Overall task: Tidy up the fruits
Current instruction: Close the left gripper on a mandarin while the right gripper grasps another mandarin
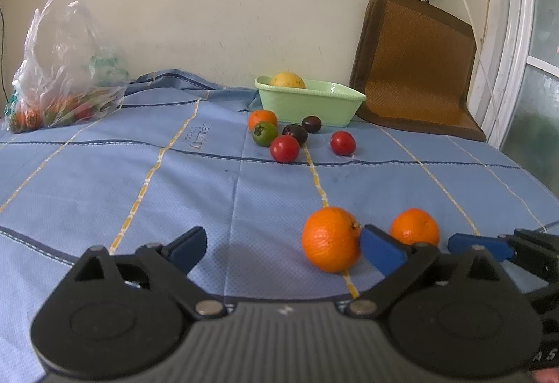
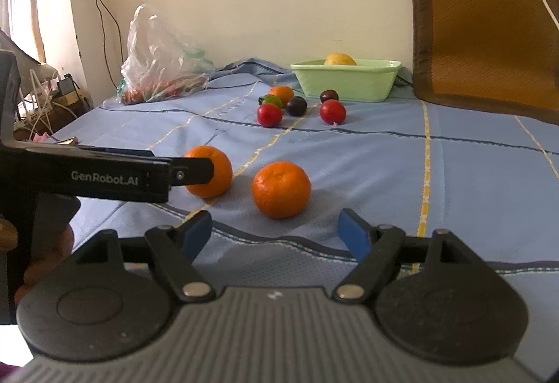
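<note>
Two oranges lie on the blue checked cloth (image 1: pixel 174 180). One orange (image 1: pixel 330 239) sits inside my left gripper (image 1: pixel 284 250), close against its right pad (image 1: pixel 382 252) and far from the left pad, so the gripper is open. The other orange (image 2: pixel 281 189) rests just ahead of my open right gripper (image 2: pixel 276 233), touching neither pad. In the right wrist view, the left gripper (image 2: pixel 194 170) partly covers the first orange (image 2: pixel 216 171). At the back stands a green basin (image 1: pixel 307 103) holding a yellow fruit (image 1: pixel 287 80).
In front of the basin lie a small orange (image 1: pixel 262 119), a green fruit (image 1: pixel 265 134), two red fruits (image 1: pixel 284 148) and two dark plums (image 1: pixel 295 133). A plastic bag (image 1: pixel 63 68) of produce sits far left. A brown cushion (image 1: pixel 415 65) leans on the wall at right.
</note>
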{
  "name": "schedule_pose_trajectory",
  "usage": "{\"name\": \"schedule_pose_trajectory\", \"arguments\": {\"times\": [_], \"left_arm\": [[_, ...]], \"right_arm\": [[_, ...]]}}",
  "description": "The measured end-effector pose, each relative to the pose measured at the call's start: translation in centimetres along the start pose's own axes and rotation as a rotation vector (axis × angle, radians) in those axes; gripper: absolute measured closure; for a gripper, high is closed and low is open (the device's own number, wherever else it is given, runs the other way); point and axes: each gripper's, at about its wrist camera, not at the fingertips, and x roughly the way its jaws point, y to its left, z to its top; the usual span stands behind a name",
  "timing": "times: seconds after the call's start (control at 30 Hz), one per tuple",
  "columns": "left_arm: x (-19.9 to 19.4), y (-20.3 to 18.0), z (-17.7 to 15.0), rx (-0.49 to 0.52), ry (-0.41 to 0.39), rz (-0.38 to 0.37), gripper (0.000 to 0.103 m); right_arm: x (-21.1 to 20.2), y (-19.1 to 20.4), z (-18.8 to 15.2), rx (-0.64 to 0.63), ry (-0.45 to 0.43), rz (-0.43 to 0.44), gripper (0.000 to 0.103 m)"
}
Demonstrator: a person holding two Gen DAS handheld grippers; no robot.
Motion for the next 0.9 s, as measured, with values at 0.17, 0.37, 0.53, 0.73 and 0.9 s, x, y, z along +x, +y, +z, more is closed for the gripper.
{"name": "schedule_pose_trajectory", "arguments": {"times": [0.17,0.37,0.53,0.73,0.9], "left_arm": [[0.12,0.06,0.01,0.002,0.004,-0.005,0.004],[0.12,0.05,0.0,0.001,0.005,-0.004,0.004],[0.18,0.06,-0.01,-0.001,0.005,-0.006,0.004],[0.17,0.24,-0.09,-0.01,0.006,-0.012,0.004],[0.15,0.26,-0.07,-0.017,0.008,-0.017,0.004]], "right_arm": [[-0.08,-0.1,-0.03,0.008,-0.002,0.011,0.021],[-0.12,-0.28,-0.04,0.012,-0.002,0.018,0.021],[-0.11,-0.38,-0.07,0.019,0.01,0.02,0.021],[-0.05,-0.3,-0.04,0.002,0.013,0.012,0.021],[-0.03,-0.29,-0.06,0.003,0.014,0.013,0.021]]}}
